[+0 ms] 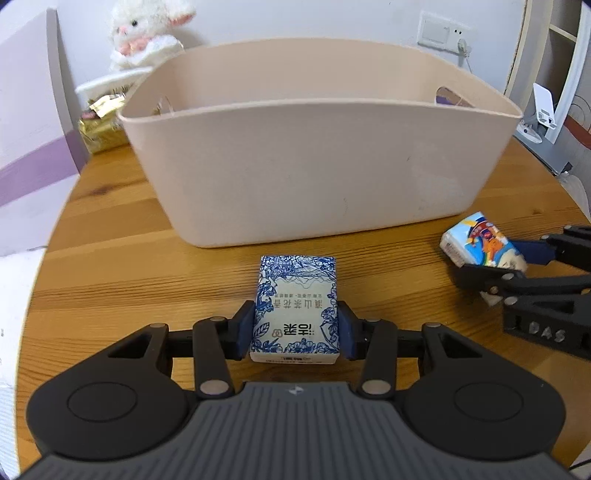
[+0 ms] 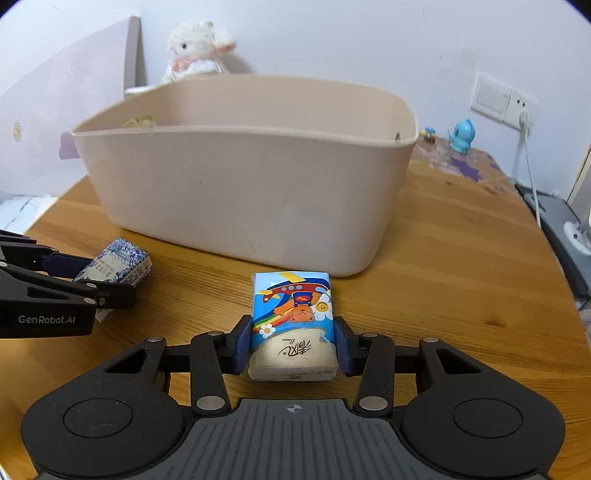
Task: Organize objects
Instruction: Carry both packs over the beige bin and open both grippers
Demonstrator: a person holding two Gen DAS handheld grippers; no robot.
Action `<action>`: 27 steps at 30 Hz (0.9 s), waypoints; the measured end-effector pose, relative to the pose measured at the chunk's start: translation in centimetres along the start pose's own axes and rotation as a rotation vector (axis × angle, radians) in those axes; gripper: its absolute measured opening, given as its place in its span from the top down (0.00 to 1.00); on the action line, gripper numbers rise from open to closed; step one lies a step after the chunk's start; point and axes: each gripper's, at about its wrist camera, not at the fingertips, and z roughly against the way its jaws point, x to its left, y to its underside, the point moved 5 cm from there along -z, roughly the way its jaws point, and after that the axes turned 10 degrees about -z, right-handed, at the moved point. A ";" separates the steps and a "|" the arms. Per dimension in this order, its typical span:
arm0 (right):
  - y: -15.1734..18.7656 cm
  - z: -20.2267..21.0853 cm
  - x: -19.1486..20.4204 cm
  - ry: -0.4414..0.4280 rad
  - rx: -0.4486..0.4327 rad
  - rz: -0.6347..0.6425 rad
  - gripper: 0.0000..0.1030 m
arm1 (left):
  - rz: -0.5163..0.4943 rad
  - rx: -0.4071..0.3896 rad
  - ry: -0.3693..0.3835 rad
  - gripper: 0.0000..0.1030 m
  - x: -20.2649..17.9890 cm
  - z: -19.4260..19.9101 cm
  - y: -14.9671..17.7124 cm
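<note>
Two soft tissue packets are held at the lower centre of each wrist view: a blue-and-white floral-printed tissue packet (image 1: 295, 314) is clamped between the blue pads of the left tool (image 1: 295, 330), and a bright cartoon-bear tissue packet (image 2: 293, 325) is clamped by the right tool (image 2: 293, 345). Both sit just in front of a large beige plastic storage bin (image 1: 314, 173) on the round wooden table (image 1: 110, 266). Judged from this, the lift into the bin is in hand; each packet should be raised clear of the tall near wall before being carried forward, and the squeeze kept gentle, since the packets deform. A white plush lamb (image 1: 147, 33), gold foil packets (image 1: 99, 129) and a small blue figurine (image 2: 461, 136) lie behind the bin, out of the way.
</note>
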 end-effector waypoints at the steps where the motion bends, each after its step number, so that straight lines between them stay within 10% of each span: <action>1: -0.2 0.7 0.0 -0.004 -0.013 0.008 0.59 | -0.004 -0.010 -0.006 0.54 0.1 0.5 0.0; 15: -6.2 9.1 -0.2 -0.046 -0.247 0.028 0.59 | -0.029 -0.220 -0.069 0.54 1.4 8.4 -5.1; 27: -12.0 8.2 0.6 -0.035 -0.336 0.008 0.59 | -0.020 -0.237 -0.147 0.54 3.7 6.3 -10.8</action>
